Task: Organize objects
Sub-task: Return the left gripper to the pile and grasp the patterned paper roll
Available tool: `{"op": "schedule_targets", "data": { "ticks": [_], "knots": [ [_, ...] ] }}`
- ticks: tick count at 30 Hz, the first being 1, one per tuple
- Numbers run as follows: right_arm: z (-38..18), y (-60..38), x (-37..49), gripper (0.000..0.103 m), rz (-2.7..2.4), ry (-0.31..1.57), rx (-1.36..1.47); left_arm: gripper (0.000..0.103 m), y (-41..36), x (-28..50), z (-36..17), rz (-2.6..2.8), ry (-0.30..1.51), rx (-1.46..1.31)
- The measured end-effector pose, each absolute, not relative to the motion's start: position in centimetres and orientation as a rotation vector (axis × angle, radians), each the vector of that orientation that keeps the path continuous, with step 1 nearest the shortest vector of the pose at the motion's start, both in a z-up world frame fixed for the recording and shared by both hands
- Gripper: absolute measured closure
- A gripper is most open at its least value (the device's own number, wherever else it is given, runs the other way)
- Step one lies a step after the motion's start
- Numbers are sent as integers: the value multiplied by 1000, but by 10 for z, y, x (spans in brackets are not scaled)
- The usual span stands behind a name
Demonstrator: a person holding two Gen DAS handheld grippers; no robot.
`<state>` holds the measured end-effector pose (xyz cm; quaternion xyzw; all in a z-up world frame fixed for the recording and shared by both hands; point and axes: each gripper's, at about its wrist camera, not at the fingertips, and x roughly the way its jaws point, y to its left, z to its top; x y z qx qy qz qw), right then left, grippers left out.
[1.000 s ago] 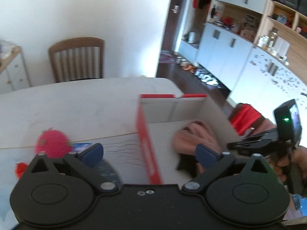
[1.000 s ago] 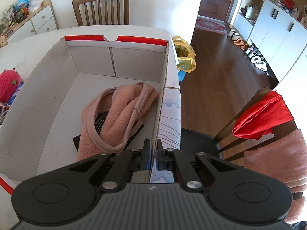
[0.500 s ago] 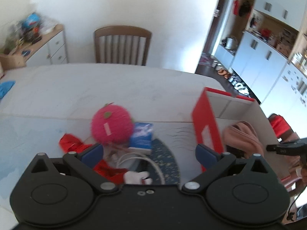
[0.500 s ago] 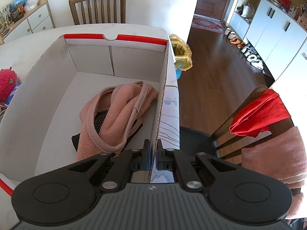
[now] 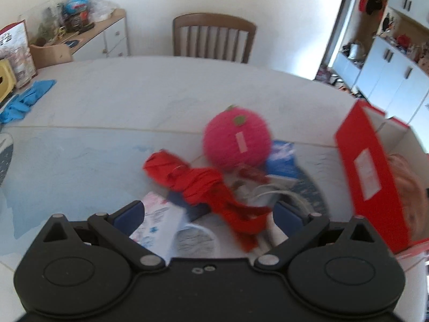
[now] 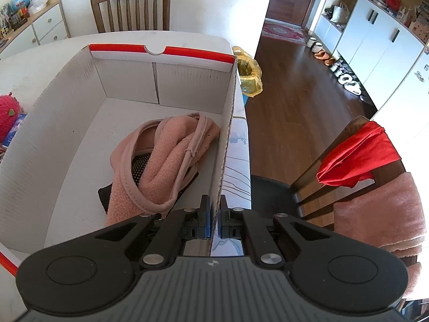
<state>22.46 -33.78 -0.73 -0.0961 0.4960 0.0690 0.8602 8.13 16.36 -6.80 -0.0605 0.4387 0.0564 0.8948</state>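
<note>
A red-and-white cardboard box point(image 6: 67, 123) stands on the table, and a pink fleece slipper point(image 6: 163, 161) lies inside it. My right gripper point(image 6: 213, 220) is shut on the box's right wall near its front corner. In the left wrist view the box point(image 5: 367, 169) is at the right. My left gripper point(image 5: 207, 214) hangs open over a pile left of the box: a red cloth point(image 5: 203, 187), a pink plush ball point(image 5: 237, 139), a blue packet point(image 5: 281, 158), white cable point(image 5: 278, 196) and a printed paper pack point(image 5: 155, 222). Nothing is between its fingers.
Blue gloves point(image 5: 24, 99) lie at the table's far left. A wooden chair point(image 5: 213, 37) stands behind the table. Another chair point(image 6: 356, 158) draped with red cloth and a pink towel sits at the right. A yellow bag point(image 6: 249, 75) hangs past the table's edge.
My left gripper has swung left and down, from over the box to over the pile of items. The right gripper has kept still on the box wall.
</note>
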Motion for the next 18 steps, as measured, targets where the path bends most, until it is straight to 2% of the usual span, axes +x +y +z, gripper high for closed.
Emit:
{"op": "schedule_targets", "data": {
  "ticks": [10, 15, 18],
  "knots": [
    [-9, -333, 224, 97, 116, 1043, -223, 8, 194, 89, -120, 169, 987, -81],
    [-9, -330, 224, 96, 97, 1044, -235, 17, 204, 87, -132, 176, 1001, -104],
    [-9, -329, 225, 96, 91, 1044, -238, 26, 205, 87, -135, 172, 1001, -113]
  ]
}}
